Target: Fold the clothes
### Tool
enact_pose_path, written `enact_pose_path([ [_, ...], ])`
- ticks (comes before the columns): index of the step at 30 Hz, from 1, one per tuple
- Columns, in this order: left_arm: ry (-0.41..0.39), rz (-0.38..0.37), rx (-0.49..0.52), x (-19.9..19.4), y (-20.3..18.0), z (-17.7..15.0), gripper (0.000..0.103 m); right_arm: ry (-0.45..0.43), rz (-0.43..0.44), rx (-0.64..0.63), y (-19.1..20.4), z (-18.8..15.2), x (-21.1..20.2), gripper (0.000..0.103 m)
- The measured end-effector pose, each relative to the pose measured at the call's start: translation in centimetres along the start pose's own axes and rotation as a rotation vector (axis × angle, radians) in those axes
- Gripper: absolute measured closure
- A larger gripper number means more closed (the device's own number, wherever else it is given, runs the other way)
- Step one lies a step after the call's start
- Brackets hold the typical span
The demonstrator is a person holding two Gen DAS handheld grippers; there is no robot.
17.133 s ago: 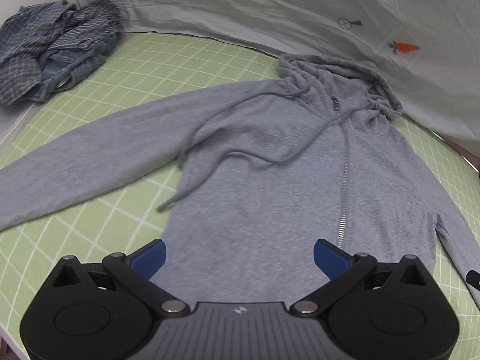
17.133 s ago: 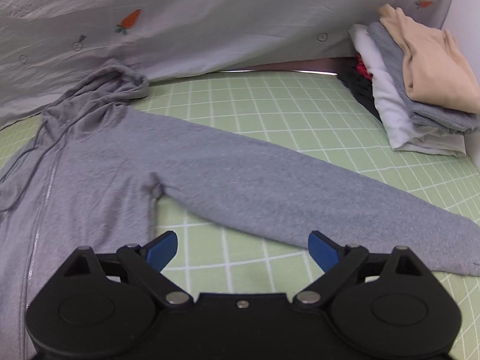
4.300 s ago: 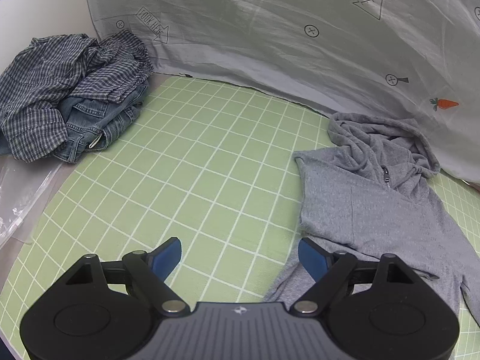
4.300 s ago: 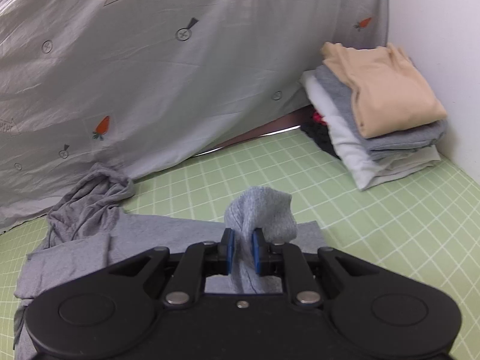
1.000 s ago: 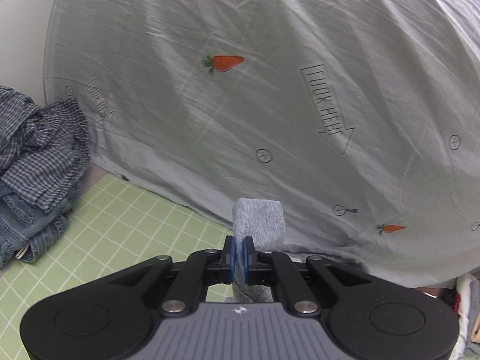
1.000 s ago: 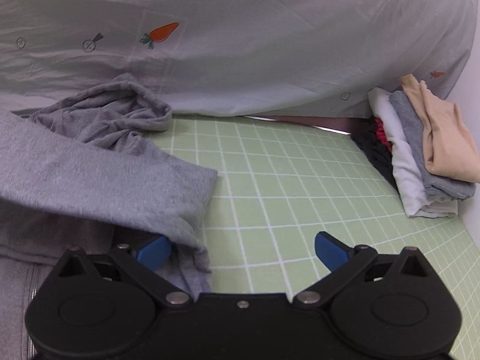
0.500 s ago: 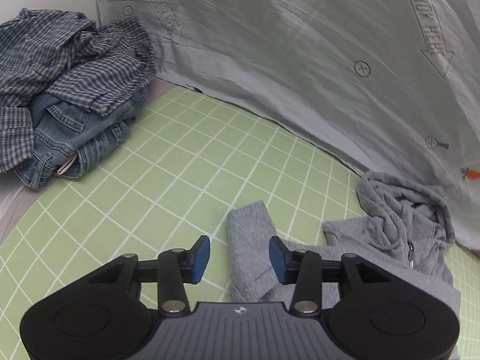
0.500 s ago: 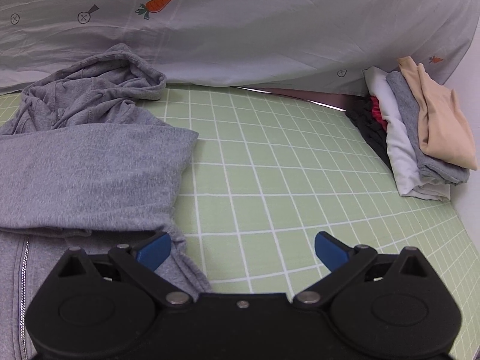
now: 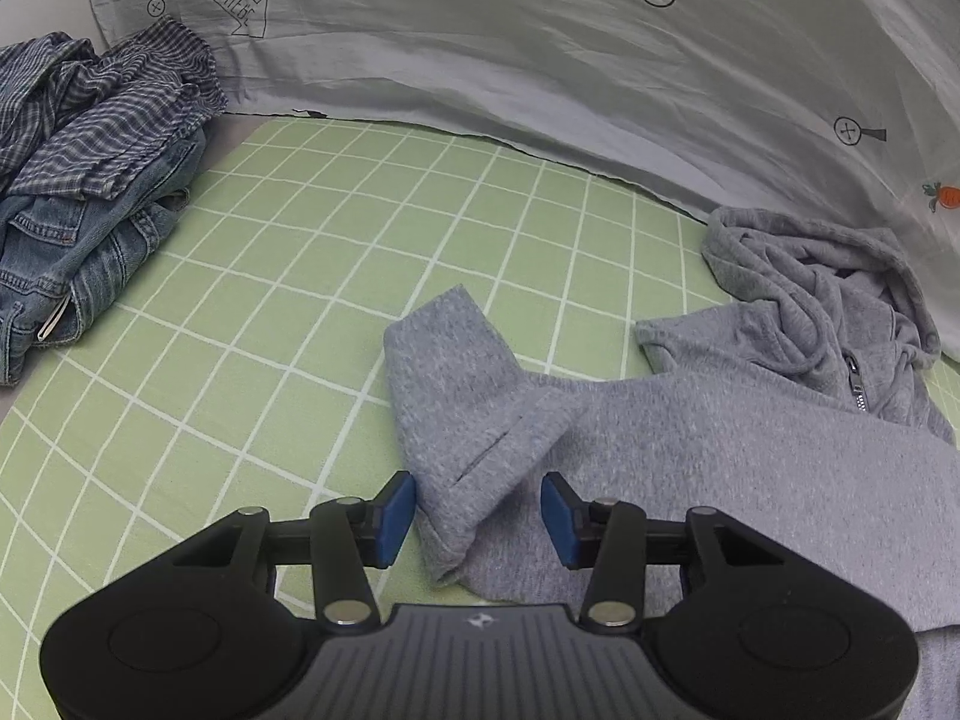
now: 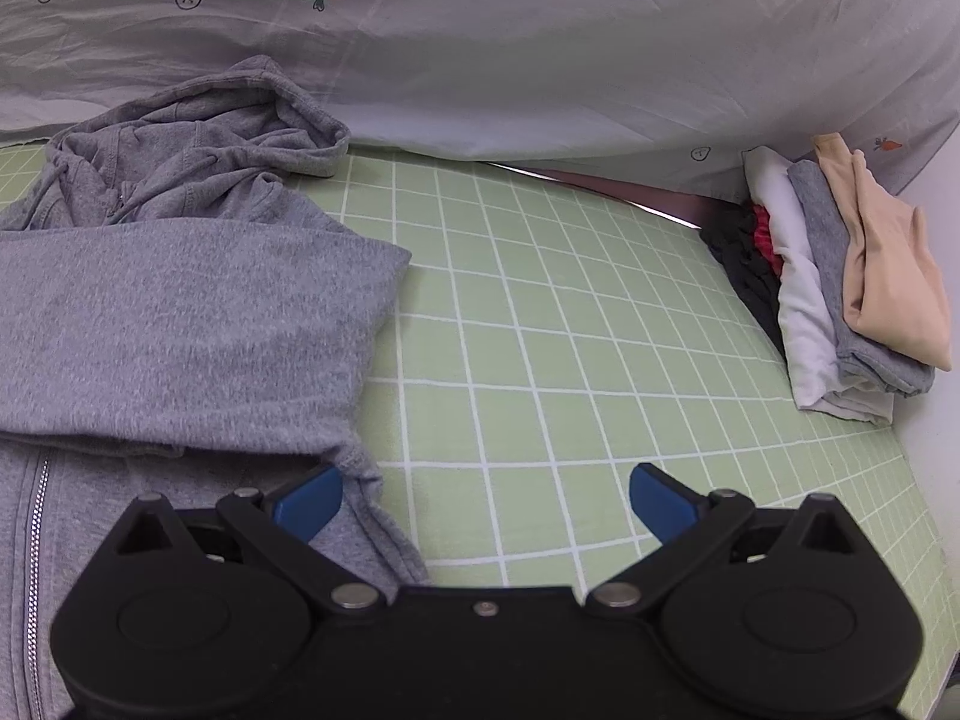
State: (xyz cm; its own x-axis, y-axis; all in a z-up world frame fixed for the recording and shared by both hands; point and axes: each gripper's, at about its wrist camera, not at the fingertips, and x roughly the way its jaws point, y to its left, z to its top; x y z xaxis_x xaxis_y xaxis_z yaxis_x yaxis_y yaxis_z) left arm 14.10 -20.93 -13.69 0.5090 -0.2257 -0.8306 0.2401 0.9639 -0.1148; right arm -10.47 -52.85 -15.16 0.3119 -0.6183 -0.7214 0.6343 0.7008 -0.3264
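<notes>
Grey zip hoodie (image 9: 720, 456) flat on green grid mat (image 9: 300, 300), both sleeves folded across its front, hood rumpled.

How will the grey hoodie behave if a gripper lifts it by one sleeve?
The grey hoodie probably droops limply: its folded sleeve lies creased and flat. The rumpled hood suggests soft knit, so folds may slide open.

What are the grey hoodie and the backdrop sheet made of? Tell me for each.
Grey hoodie: looks like a soft heathered knit, probably cotton-blend fleece; matte, speckled surface, limp folds, a metal-looking zipper. Backdrop sheet: seems a thin, smooth woven cloth with slight sheen; sharp creases, printed carrots. Exact fibres cannot be told.
</notes>
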Motion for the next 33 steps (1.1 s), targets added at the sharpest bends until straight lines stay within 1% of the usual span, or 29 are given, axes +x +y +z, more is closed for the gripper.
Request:
enact_pose_path([
  [2,-0.009,-0.007,-0.015,0.0,0.3,0.1,0.083,0.007,0.0,0.002,0.2,0.0,0.2,0.0],
  [5,-0.012,-0.051,-0.095,-0.3,1.3,0.6,0.089,0.013,0.009,0.014,0.4,0.1,0.5,0.0],
  [7,-0.039,-0.086,-0.115,-1.1,1.4,0.9,0.091,0.009,0.014,0.023,0.5,0.1,0.5,0.0],
  [12,-0.1,-0.146,-0.071,-4.2,-1.6,2.1,0.093,-0.005,0.034,0.065,0.2,0.0,0.2,0.0],
  [14,-0.11,-0.201,-0.051,-5.3,-3.5,2.4,0.093,-0.006,0.042,0.092,-0.2,-0.3,0.3,0.0],
  [16,-0.121,-0.264,0.0,-6.3,-5.8,2.5,0.093,-0.007,0.045,0.127,-0.9,-0.5,0.4,0.0],
  [19,-0.124,-0.323,0.117,-7.8,-10.4,2.1,0.093,-0.009,0.029,0.175,-2.3,-1.0,0.6,0.0],
  [22,-0.079,-0.394,0.189,-7.9,-14.4,0.7,0.091,-0.005,0.017,0.216,-3.6,-1.7,0.8,0.0],
  [24,-0.034,-0.396,0.229,-7.3,-16.4,-0.5,0.08,-0.002,0.009,0.244,-4.5,-2.1,1.0,0.0],
  [25,-0.009,-0.391,0.253,-7.0,-17.2,-1.1,0.076,-0.001,0.005,0.257,-4.9,-2.3,1.1,0.0],
  [26,0.01,-0.383,0.276,-6.9,-17.6,-1.5,0.066,0.001,0.001,0.271,-5.3,-2.5,1.1,0.0],
  [27,0.015,-0.37,0.29,-6.8,-17.8,-1.9,0.053,0.002,-0.004,0.284,-5.8,-2.7,1.2,0.0],
  [28,0.012,-0.349,0.297,-6.9,-17.8,-2.1,0.045,0.003,-0.003,0.291,-6.0,-2.9,1.3,0.0],
  [29,0.004,-0.32,0.297,-6.9,-17.6,-2.2,0.028,0.002,0.001,0.292,-6.0,-2.9,1.2,0.0],
  [30,-0.006,-0.285,0.293,-6.9,-17.1,-2.2,0.02,0.001,0.006,0.292,-6.0,-2.8,1.2,0.0],
  [31,-0.015,-0.248,0.286,-6.8,-16.6,-2.1,0.019,-0.002,0.016,0.293,-5.8,-2.5,1.1,0.0],
  [33,-0.007,-0.168,0.266,-6.3,-15.2,-1.7,0.017,-0.011,0.041,0.297,-5.4,-1.8,0.8,0.0],
])
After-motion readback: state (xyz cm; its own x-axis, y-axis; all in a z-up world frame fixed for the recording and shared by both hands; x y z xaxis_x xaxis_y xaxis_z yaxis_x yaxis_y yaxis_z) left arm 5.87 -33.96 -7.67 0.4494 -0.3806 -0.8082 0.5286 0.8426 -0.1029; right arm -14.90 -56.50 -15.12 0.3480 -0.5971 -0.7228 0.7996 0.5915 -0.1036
